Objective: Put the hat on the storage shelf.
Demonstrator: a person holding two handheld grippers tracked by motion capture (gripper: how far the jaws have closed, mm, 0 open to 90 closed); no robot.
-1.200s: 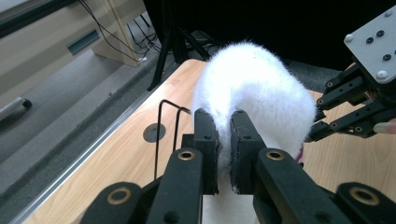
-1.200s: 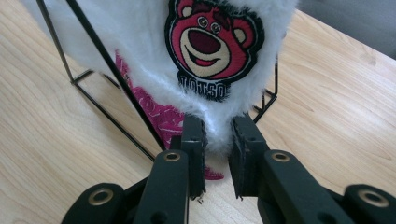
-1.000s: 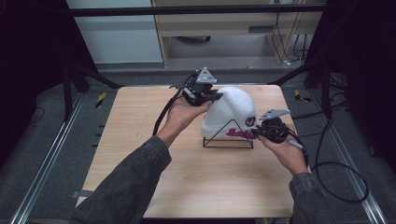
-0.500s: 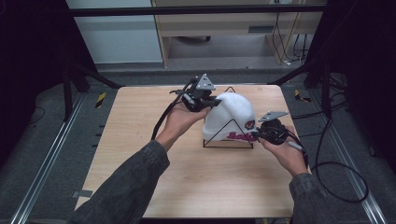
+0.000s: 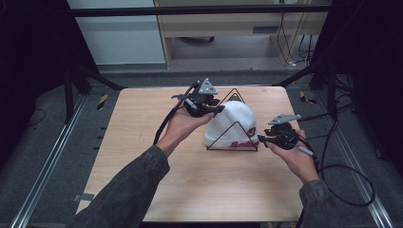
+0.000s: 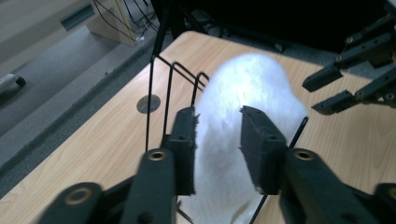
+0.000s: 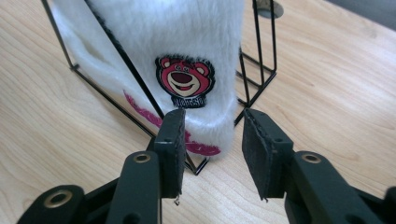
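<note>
High view above the table (image 5: 142, 190) looking forward-down; both tongs views close, sharing the white hat (image 5: 233, 123)

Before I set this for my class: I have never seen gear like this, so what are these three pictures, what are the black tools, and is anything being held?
A person at a wooden table holds a hand tool with two black jaws in each hand. The high view looks down from above the person's side. The other two pictures come from small cameras riding on the tools, looking along their jaws.

On the table stands a black wire rack with a white fluffy hat draped over it; the hat bears a pink bear patch.

The left gripper has its jaws either side of the hat's top. The right gripper sits at the hat's lower edge. Both have just been opening, and a gap shows at the pads, so neither looks to be gripping the hat now.
</note>
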